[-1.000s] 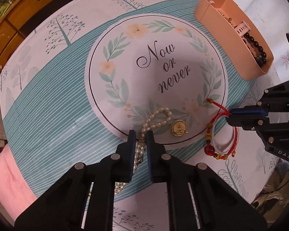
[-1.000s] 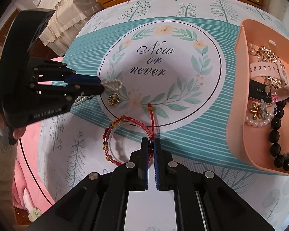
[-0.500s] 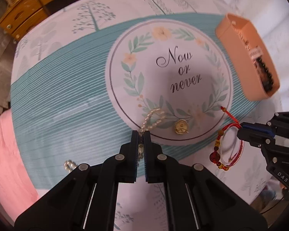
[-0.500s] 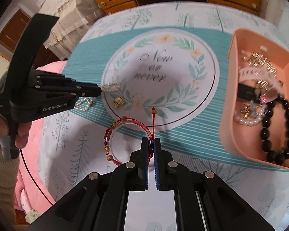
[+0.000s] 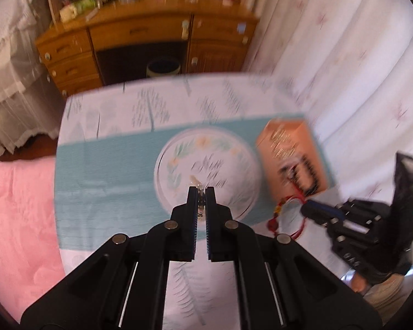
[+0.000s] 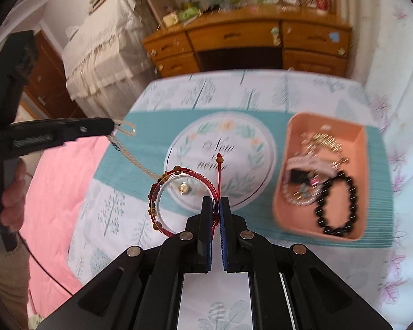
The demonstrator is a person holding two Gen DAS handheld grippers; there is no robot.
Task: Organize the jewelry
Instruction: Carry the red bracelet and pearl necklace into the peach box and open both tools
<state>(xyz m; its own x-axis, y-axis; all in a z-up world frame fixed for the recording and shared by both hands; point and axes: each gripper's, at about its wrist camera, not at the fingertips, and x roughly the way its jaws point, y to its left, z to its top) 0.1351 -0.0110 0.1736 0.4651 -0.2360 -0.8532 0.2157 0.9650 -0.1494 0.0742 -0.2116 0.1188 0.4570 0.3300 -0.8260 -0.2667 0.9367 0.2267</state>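
Note:
My left gripper (image 5: 202,192) is shut on a pearl necklace (image 5: 197,184) and holds it high above the table; in the right wrist view the necklace (image 6: 135,157) hangs in a long strand from the left gripper (image 6: 111,128). My right gripper (image 6: 215,202) is shut on a red string bracelet (image 6: 179,181) with brown beads, lifted off the cloth; the bracelet also shows in the left wrist view (image 5: 286,217) beside the right gripper (image 5: 307,209). The pink tray (image 6: 363,181) lies at the right with a black bead bracelet (image 6: 336,203) and other jewelry. A gold pendant (image 6: 184,188) lies on the tablecloth.
The table carries a teal and white tablecloth (image 6: 140,159) with a round "Now or never" print. A pink blanket (image 6: 55,187) lies to the left. A wooden desk (image 6: 247,41) stands behind, white curtains (image 5: 358,68) to the right.
Both grippers have risen well above the table, each carrying its piece. The pearl necklace now hangs free in a long strand, and the red bracelet is off the cloth.

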